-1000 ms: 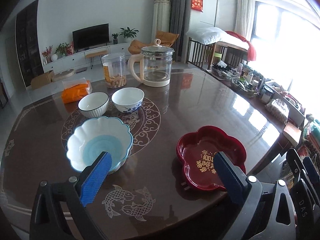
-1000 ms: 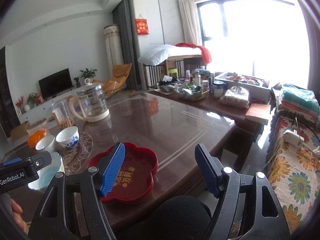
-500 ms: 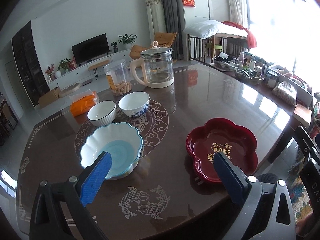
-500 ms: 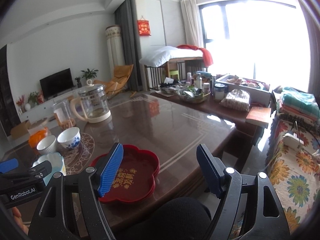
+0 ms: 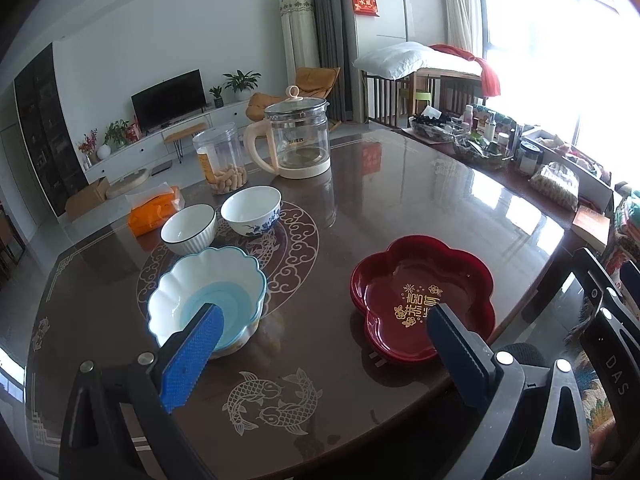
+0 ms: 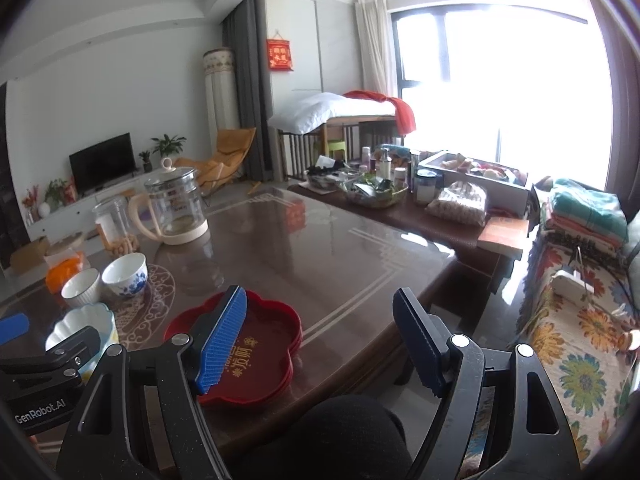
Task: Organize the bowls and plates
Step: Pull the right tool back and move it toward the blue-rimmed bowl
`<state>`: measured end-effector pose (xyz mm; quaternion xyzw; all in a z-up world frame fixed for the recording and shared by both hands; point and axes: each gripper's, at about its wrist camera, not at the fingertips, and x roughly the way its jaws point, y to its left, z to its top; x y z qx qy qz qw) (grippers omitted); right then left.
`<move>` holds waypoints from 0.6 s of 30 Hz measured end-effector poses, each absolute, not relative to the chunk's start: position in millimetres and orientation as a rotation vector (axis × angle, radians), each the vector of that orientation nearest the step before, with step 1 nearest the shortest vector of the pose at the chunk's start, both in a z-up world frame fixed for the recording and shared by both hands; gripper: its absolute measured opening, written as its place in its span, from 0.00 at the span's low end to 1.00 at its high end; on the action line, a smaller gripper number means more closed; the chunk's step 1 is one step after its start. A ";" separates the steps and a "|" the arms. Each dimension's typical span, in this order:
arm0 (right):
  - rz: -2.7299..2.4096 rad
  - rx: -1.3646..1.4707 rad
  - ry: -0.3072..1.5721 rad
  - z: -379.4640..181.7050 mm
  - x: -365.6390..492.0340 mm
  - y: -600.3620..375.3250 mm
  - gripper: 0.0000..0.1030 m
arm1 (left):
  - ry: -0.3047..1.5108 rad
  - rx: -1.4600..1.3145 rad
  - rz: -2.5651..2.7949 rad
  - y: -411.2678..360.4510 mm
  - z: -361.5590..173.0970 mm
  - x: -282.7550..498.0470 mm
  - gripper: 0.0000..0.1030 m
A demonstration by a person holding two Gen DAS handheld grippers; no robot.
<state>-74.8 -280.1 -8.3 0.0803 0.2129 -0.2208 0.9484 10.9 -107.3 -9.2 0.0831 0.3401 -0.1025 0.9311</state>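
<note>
Left wrist view is showing both the left gripper (image 5: pixel 320 344) and right gripper (image 6: pixel 320 340) gaping empty; approaching the scalloped white-and-blue ceramic bowl (image 5: pixel 206 294) rim squarely seems wisest.

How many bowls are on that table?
3: a scalloped blue bowl nearest the camera, a ribbed white bowl behind it, and a blue-flowered bowl beside that. The scalloped one may be a stack.
</note>
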 end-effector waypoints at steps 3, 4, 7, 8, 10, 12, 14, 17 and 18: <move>-0.446 0.151 0.441 -8.5 -73.5 -277.7 0.77 | 0.701 0.171 -0.207 -106.2 -9.8 12.0 0.98; -0.446 0.149 0.443 -8.9 -72.6 -276.7 0.77 | 0.701 0.171 -0.205 -105.8 -9.8 11.9 0.98; -0.442 0.148 0.449 -10.0 -71.6 -274.9 0.77 | 0.707 0.170 -0.207 -104.8 -10.8 12.5 0.98; -0.439 0.146 0.451 -10.4 -71.6 -274.6 0.77 | 0.714 0.169 -0.213 -104.6 -11.9 13.2 0.98; -0.415 0.142 0.458 -11.9 -70.5 -273.0 0.77 | 0.738 0.174 -0.239 -105.0 -14.5 14.9 0.98; -0.376 0.135 0.471 -14.3 -68.4 -270.7 0.77 | 0.765 0.164 -0.269 -101.2 -18.0 16.2 0.98; -0.313 0.128 0.498 -18.3 -64.8 -265.3 0.77 | 0.772 0.123 -0.304 -89.7 -20.1 15.9 0.98; -0.227 0.121 0.533 -23.1 -59.2 -253.2 0.77 | 0.773 0.087 -0.302 -59.2 -20.6 19.8 0.98; -0.183 0.127 0.547 -24.1 -55.7 -248.3 0.77 | 0.769 0.073 -0.284 -43.1 -19.9 23.3 0.98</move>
